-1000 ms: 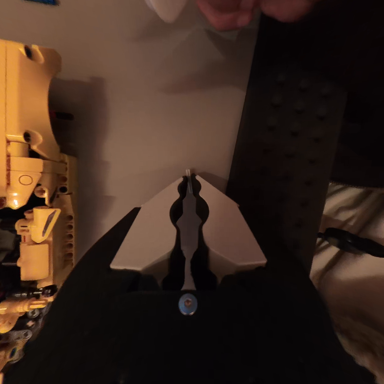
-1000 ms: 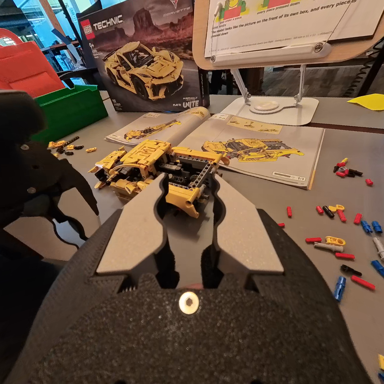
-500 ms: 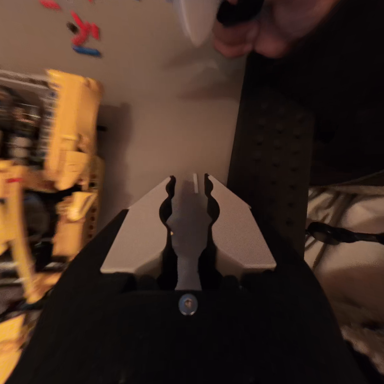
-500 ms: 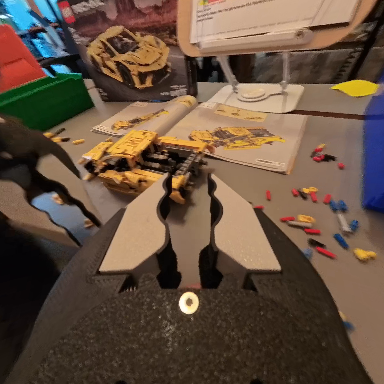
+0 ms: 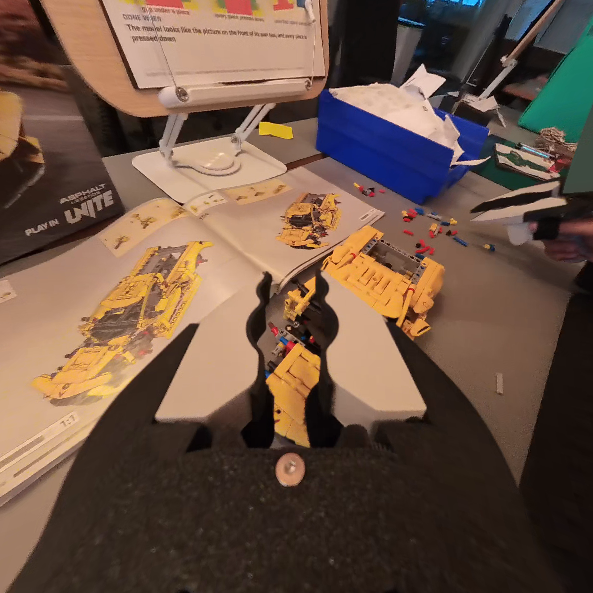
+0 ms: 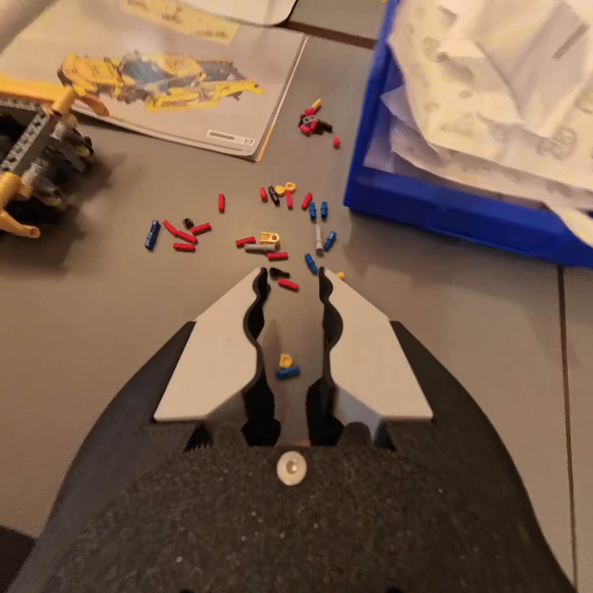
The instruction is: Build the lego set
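Left hand-held gripper (image 5: pixel 290 282) is released, nothing between the fingers. A second ago it was clenched on a thin white sliver, pointing down at bare bench beside the car; half a second ago the fingers had already parted. Now it is tipped up and looks over the whole bench (image 5: pixel 481 337). The sliver is out of the fingers; a small pale piece (image 5: pixel 499 382) lies on the bench at 3 o'clock of the gripper, cannot tell if it is the same one.

Car (image 5: pixel 382 282), yellow, part-built, sits on the bench right ahead of the left fingers, its near end showing in the gap, its far end touching the edge of the open manual (image 5: pixel 224 231) at 12 o'clock. Box (image 5: pixel 48 179) at 10 o'clock, stand (image 5: pixel 208 160) at 12, blue bin (image 5: pixel 385 150) of paper bags at 1 o'clock.

Right hand-held gripper (image 6: pixel 292 272) is also released and empty, as before. A second ago it faced the car; now it has swung right and points at the loose pins (image 6: pixel 256 234), red, blue, black and yellow, scattered near the bin (image 6: pixel 417 199). A blue pin (image 6: pixel 287 372) and yellow bit lie on the bench between its fingers, not gripped. Car (image 6: pixel 29 154) now at 10 o'clock, frame edge. View blurred.
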`<state>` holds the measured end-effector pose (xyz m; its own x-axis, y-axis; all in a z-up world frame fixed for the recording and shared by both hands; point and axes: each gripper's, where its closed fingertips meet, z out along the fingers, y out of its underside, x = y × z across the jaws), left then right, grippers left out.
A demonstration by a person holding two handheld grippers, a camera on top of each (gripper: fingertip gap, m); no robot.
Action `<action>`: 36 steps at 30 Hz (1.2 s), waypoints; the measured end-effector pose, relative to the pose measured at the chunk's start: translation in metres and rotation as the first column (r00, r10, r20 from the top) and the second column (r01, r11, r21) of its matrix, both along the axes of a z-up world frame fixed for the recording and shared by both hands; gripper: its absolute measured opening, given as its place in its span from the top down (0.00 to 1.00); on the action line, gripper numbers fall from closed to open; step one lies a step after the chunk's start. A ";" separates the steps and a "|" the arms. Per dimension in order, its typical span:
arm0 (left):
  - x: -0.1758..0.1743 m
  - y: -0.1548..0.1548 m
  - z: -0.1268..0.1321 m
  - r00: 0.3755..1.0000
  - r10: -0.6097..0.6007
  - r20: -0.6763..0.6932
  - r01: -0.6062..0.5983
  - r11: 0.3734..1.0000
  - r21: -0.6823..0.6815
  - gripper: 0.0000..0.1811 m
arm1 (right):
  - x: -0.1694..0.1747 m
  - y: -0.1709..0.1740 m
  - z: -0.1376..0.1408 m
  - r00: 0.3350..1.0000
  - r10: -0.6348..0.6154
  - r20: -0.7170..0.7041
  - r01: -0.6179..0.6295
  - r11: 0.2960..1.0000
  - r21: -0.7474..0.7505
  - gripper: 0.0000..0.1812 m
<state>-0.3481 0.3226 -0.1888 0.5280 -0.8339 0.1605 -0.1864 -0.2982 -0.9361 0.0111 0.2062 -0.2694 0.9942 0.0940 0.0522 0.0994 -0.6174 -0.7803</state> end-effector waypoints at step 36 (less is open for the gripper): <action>0.006 -0.008 0.002 0.998 -0.036 0.057 0.039 0.998 -0.040 0.85 | -0.196 -0.045 -0.021 0.718 0.689 -0.100 -0.694 0.698 -0.173 0.92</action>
